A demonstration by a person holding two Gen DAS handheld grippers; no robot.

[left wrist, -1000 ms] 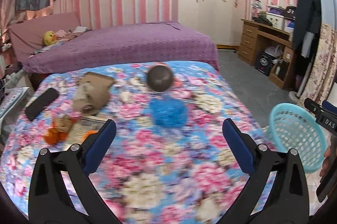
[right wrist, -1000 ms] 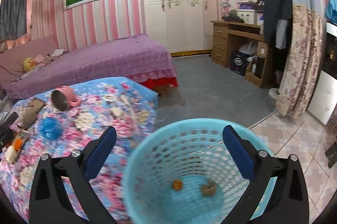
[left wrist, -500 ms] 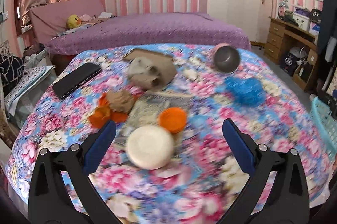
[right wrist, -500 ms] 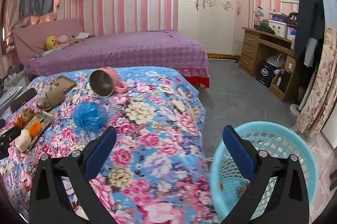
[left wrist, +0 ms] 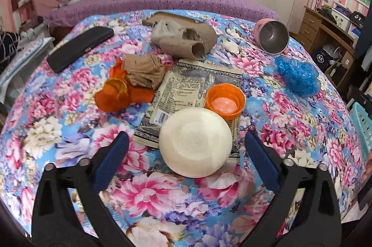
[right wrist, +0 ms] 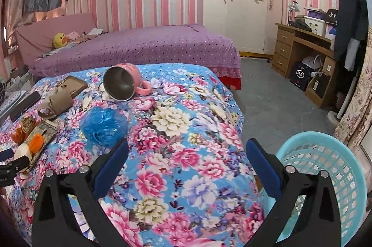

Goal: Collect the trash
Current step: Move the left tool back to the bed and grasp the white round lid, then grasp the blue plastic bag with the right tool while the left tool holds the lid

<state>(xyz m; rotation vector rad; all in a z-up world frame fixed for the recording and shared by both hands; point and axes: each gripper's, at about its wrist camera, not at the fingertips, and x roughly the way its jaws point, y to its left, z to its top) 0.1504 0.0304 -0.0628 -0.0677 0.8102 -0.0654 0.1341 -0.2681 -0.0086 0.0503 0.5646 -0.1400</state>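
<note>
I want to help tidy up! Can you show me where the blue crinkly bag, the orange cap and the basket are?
blue crinkly bag (right wrist: pixel 104 125): right wrist view, middle of the crumpled plastic.
orange cap (left wrist: pixel 225 101): left wrist view, inside of the upturned cap.
basket (right wrist: pixel 325 154): right wrist view, its latticed inner wall.

Pink-striped walls (right wrist: pixel 144 5) fill the top of the frame — white wardrobe (right wrist: pixel 234 2) upper right, purple bed (right wrist: pixel 148 44) centre, wooden desk (right wrist: pixel 302 47) far right.
</note>
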